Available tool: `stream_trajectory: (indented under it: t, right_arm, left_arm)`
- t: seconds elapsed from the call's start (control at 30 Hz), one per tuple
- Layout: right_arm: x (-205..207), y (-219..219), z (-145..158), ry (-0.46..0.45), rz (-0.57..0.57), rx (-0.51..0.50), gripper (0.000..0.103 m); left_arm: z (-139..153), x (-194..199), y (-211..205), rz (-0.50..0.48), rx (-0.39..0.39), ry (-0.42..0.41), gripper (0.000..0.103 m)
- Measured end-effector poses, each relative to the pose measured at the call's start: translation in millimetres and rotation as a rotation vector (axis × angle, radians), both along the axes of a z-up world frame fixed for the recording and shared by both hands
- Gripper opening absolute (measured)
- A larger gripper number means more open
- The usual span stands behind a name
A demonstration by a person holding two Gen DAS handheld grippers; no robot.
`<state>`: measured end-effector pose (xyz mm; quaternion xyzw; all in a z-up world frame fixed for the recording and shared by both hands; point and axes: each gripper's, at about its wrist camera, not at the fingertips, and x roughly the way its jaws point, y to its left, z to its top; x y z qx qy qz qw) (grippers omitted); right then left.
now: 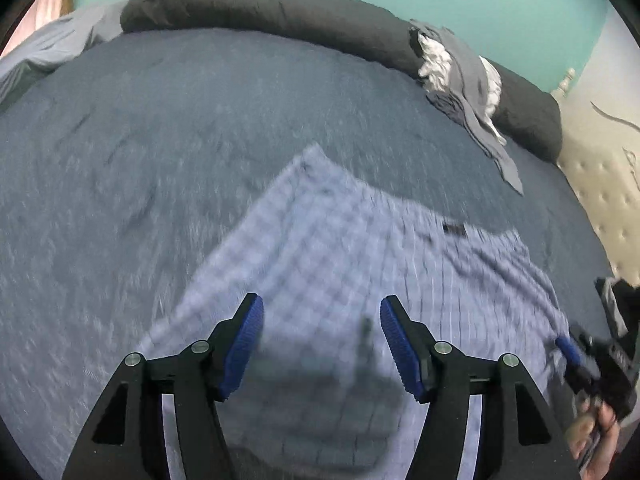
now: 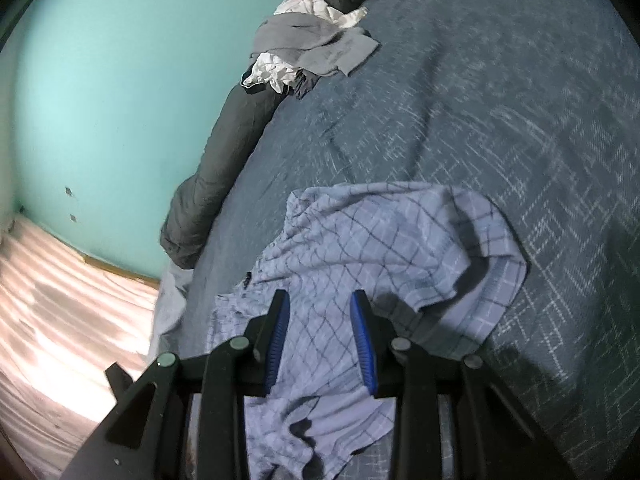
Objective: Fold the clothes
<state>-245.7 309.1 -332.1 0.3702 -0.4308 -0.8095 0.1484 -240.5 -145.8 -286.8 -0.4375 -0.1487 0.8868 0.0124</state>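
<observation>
The plaid shorts [image 2: 372,248] lie rumpled on the blue bedspread [image 2: 500,112], near the bed's edge on the side where the wooden floor [image 2: 60,320] shows. The cloth looks thin, light and limp, so it will likely sag and bunch when lifted; a pinch at a hem or at the waistband, which I judge to be the edge with the small dark tag [image 1: 454,227], should carry it best. One leg seems flipped over on itself and wants spreading first.

Above the shorts, the left gripper [image 1: 322,344] hangs with its blue pads spread wide and nothing between them. The right gripper [image 2: 320,340] is also parted, over the shorts' middle, holding nothing.

Well beyond the shorts, a heap of grey and white clothes [image 2: 308,48] rests against a dark rolled duvet [image 1: 280,4] by the teal wall [image 2: 100,80].
</observation>
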Motion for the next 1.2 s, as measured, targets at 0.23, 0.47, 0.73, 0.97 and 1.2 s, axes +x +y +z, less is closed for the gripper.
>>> stream_trajectory:
  t: [0.23, 0.47, 0.73, 0.97, 1.2]
  right_arm:
    - [-3, -11, 8, -0.007, 0.038, 0.082, 0.031]
    - [-42, -22, 40, 0.006, 0.117, 0.243, 0.046]
    - [-128, -52, 45, -0.064, 0.309, 0.459, 0.046]
    - [-183, -81, 44, -0.098, 0.466, 0.647, 0.046]
    - [-193, -100, 36, -0.077, 0.547, 0.725, 0.007]
  left_arm:
    - [0, 11, 7, -0.035, 0.041, 0.003, 0.072]
    - [2, 14, 10, -0.070, 0.022, 0.013, 0.072]
    - [6, 13, -4, -0.041, 0.053, 0.022, 0.072]
    - [0, 9, -5, -0.043, 0.059, 0.006, 0.073]
    - [-1, 9, -10, -0.032, 0.078, 0.006, 0.073]
